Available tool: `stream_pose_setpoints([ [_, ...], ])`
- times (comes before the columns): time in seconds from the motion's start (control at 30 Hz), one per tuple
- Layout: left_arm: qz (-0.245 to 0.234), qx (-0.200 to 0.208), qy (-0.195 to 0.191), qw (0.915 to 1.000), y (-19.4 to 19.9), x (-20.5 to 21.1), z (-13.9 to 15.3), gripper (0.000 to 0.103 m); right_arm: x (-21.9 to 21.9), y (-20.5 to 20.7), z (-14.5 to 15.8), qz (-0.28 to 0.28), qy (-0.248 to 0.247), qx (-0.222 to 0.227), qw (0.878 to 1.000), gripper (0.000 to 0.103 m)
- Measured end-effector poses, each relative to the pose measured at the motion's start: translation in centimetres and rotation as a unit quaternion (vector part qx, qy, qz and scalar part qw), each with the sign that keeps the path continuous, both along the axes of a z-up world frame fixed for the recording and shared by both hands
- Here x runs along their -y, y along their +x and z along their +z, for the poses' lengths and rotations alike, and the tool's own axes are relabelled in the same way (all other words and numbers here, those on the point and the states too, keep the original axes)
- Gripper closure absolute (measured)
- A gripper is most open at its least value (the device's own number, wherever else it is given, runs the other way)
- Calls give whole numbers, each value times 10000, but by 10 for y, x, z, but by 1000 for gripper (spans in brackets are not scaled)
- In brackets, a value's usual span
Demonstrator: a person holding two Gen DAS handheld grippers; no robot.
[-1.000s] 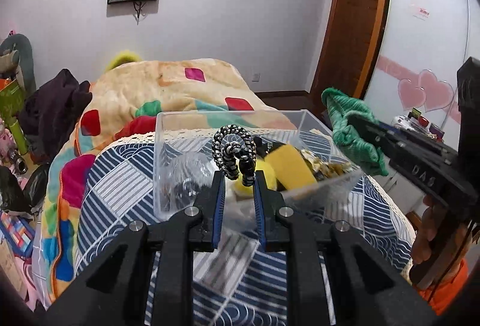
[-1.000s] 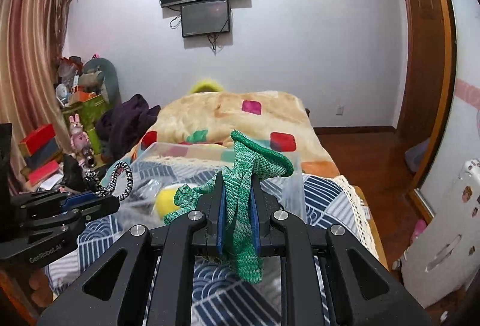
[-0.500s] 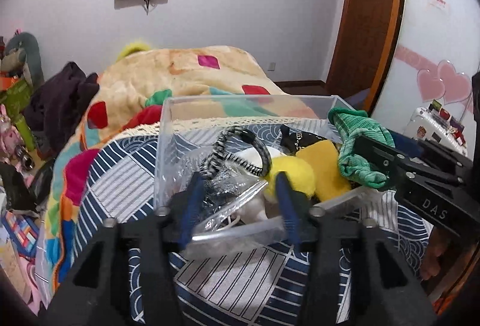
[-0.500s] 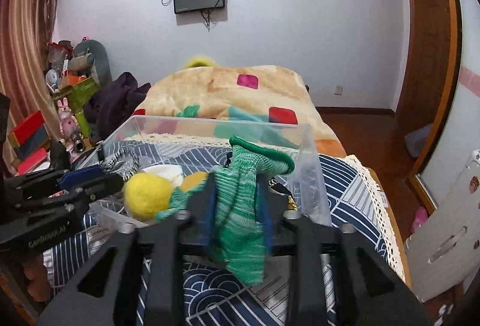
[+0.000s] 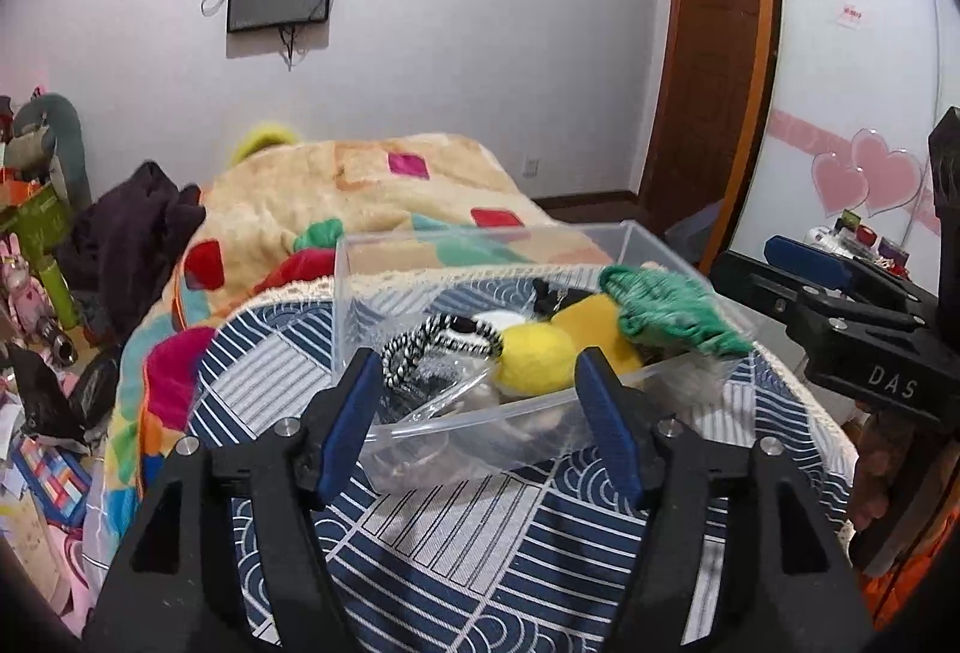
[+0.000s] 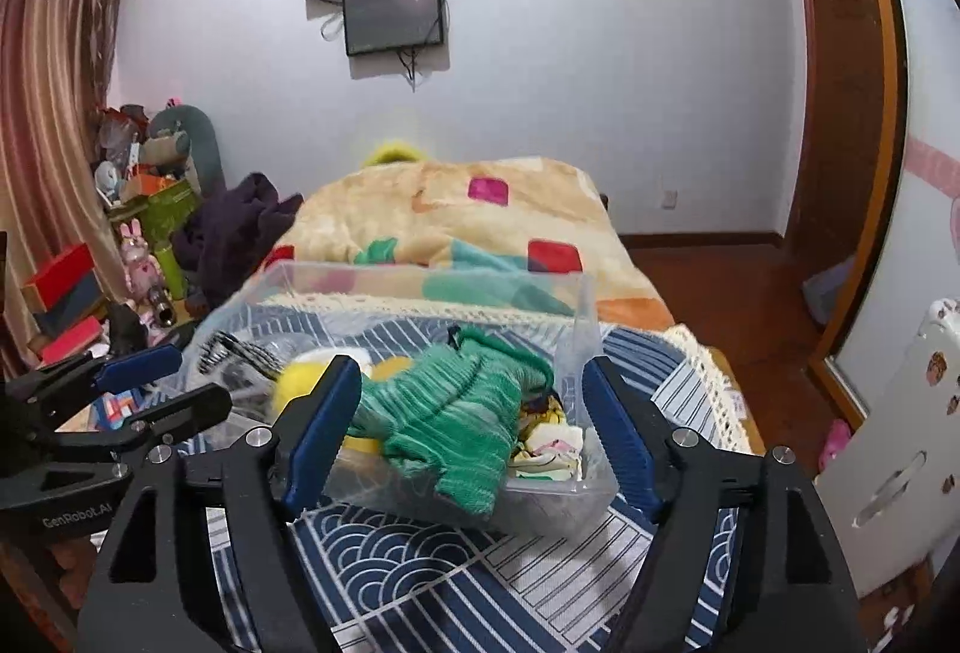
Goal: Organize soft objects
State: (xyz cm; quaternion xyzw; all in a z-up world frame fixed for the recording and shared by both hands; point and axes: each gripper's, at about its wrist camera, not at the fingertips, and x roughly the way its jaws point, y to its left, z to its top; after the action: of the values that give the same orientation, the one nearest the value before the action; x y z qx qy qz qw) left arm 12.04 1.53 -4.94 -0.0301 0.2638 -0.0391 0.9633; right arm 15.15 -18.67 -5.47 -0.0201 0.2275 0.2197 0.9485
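A clear plastic bin (image 5: 354,293) (image 6: 591,311) stands on the blue patterned bedspread. In it lie a black-and-white cord (image 5: 432,338) (image 6: 231,350), a yellow ball (image 5: 537,356) (image 6: 300,377) and other soft items. A green knitted cloth (image 5: 666,311) (image 6: 456,413) lies over them and hangs over the bin's near rim. My left gripper (image 5: 483,413) is open and empty just before the bin. My right gripper (image 6: 471,425) is open and empty, with the green cloth between and beyond its fingers.
A patchwork blanket (image 6: 456,215) covers the bed behind the bin. A dark garment (image 5: 132,233) lies at its left edge. Toys and boxes (image 6: 66,287) crowd the floor on the left. A wooden door (image 5: 714,71) and a white panel (image 6: 900,443) are on the right.
Both grippers have opened. The left let go of the black-and-white cord and the right let go of the green cloth; both now lie in the bin. Both grippers have drawn back slightly.
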Motion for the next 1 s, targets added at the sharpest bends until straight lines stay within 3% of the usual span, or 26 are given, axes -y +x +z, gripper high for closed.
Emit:
stream_pose_setpoints([
  [0.2, 3, 514, -25, 9987, -27, 4, 31, 36, 4, -23, 24, 97, 168, 448, 9988, 25],
  [0.43, 113, 1118, -37, 9937, -58, 6, 61, 26, 12, -49, 45, 180, 428, 893, 9949, 21],
  [0.6, 193, 1330, -152, 9908, -72, 2, 72, 14, 15, -61, 53, 216, 543, 1097, 9922, 12],
  [0.67, 207, 1406, -168, 9897, -77, 1, 75, 12, 15, -66, 56, 193, 572, 1209, 9908, 1],
  [1.0, 284, 1500, -85, 9882, -87, 2, 72, 5, 15, -72, 48, 122, 674, 1233, 9900, 0],
])
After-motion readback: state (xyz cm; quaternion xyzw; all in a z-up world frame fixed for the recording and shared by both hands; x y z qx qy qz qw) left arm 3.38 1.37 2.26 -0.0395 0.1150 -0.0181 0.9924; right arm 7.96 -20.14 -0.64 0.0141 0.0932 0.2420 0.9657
